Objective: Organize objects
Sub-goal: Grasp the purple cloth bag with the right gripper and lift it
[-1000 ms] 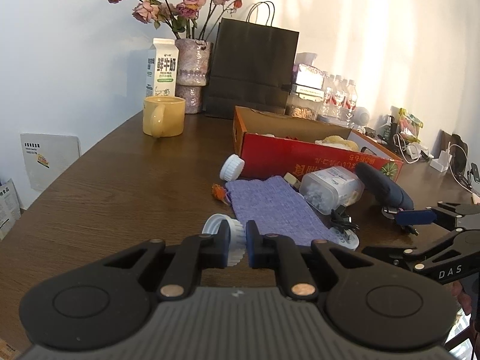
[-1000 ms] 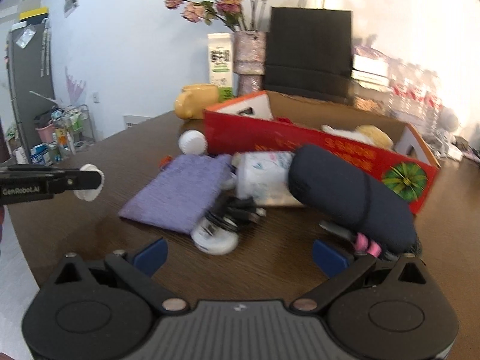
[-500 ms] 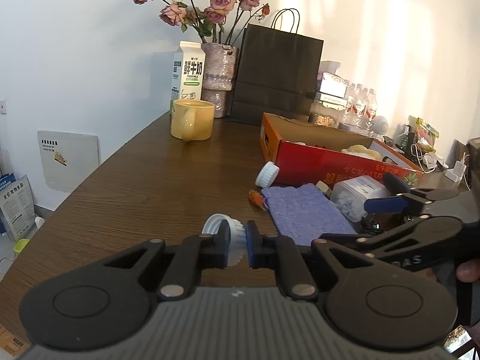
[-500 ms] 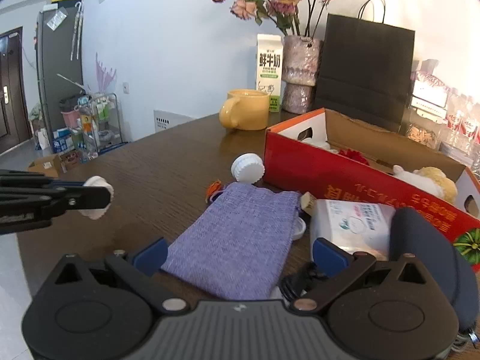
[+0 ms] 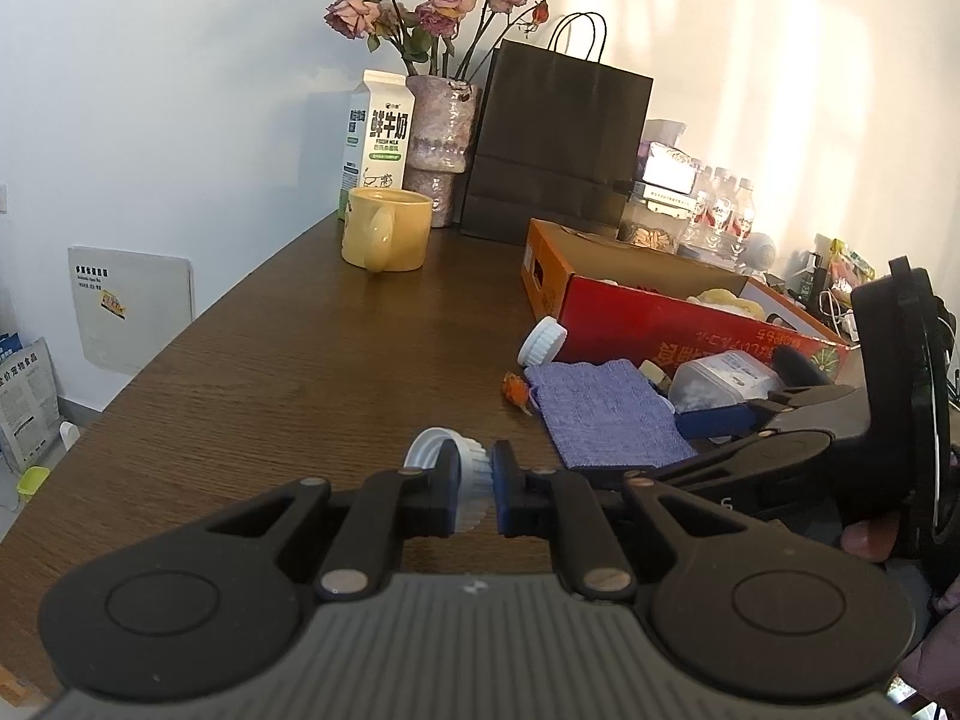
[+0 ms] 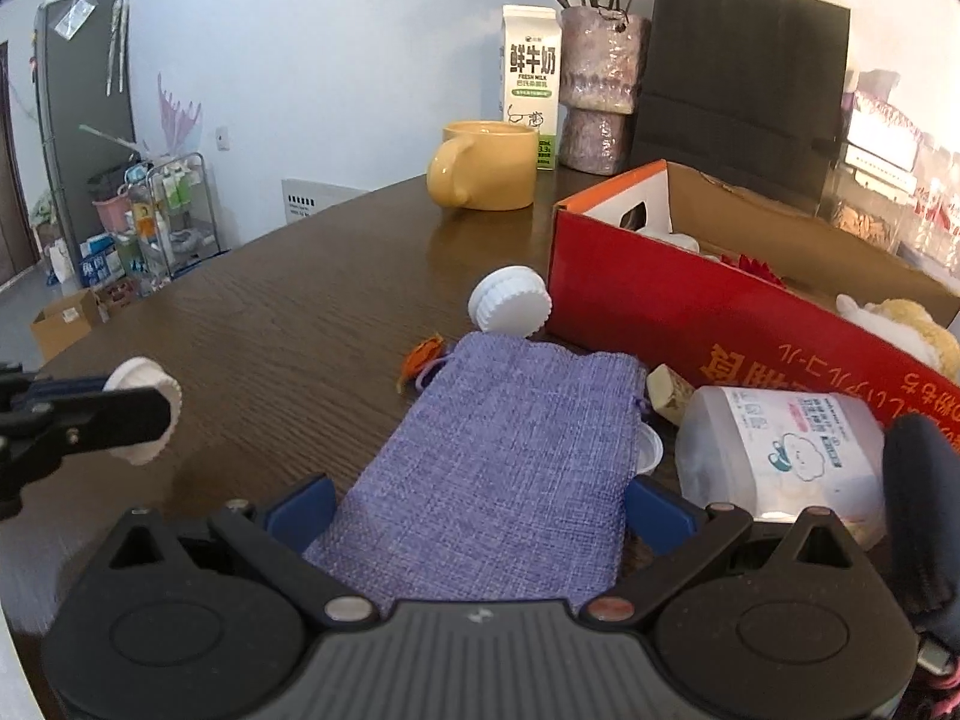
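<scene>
My left gripper [image 5: 474,480] is shut on a white ribbed bottle cap [image 5: 467,468], held just above the dark wooden table [image 5: 300,372]. The right wrist view shows the same cap [image 6: 144,414] at the far left. My right gripper [image 6: 480,507] is open, its blue fingers [image 6: 300,504] standing on either side of the near end of a purple cloth pouch [image 6: 510,456] lying flat on the table. A second white cap [image 6: 510,300] leans against the red cardboard box [image 6: 690,312] just beyond the pouch.
A clear plastic tub [image 6: 780,450], a dark blue case [image 6: 918,510] and a small orange scrap [image 6: 426,354] lie around the pouch. A yellow mug [image 6: 486,165], milk carton [image 6: 531,84], flower vase [image 6: 600,90] and black paper bag [image 6: 744,72] stand behind.
My right gripper has swung left, from over the dark blue case to over the purple pouch, still open. The left gripper keeps the cap and has shifted slightly.
</scene>
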Demonstrator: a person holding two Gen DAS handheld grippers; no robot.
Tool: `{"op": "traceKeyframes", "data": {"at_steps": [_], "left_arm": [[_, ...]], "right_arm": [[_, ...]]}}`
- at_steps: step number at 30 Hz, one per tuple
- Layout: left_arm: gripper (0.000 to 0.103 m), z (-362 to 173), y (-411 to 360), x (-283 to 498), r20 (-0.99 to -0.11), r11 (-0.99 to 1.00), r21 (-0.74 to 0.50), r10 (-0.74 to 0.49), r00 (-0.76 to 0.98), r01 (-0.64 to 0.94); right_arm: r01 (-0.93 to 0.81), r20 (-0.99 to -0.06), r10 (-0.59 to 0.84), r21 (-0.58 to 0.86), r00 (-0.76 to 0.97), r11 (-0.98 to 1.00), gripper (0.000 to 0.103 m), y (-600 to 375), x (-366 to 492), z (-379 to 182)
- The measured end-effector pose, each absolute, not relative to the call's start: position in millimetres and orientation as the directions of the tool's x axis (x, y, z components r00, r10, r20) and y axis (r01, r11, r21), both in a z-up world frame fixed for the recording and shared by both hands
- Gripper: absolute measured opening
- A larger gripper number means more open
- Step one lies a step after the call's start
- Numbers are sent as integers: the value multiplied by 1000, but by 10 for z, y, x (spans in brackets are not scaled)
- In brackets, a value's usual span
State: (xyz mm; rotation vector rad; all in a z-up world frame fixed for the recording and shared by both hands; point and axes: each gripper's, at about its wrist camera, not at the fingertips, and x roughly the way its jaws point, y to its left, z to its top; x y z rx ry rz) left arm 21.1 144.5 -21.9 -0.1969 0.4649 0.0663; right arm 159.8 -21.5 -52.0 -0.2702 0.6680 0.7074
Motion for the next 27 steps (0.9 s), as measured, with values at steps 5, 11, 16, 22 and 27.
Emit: {"op": "traceKeyframes", "data": {"at_steps": [5, 11, 16, 22, 27], "left_arm": [[12, -214, 1452, 207, -450, 978, -176, 22, 893, -113], [12, -211, 1452, 222, -451, 978, -176, 24, 892, -115], [12, -209, 1440, 212, -450, 977, -174, 29, 892, -120], [12, -213, 1430, 204, -450, 977, -175, 30, 892, -121], [12, -208, 1419, 200, -450, 978, -173, 30, 892, -121]], "right_arm": [[-670, -642, 516, 5, 567, 742, 103, -239, 1598, -548], [-672, -641, 519, 7, 566, 741, 103, -230, 1596, -550], [-692, -627, 545, 12, 557, 722, 91, -257, 1576, -527], [-712, -606, 574, 17, 551, 701, 57, -311, 1524, -491], [-721, -593, 599, 45, 538, 691, 29, -403, 1508, -463]]}}
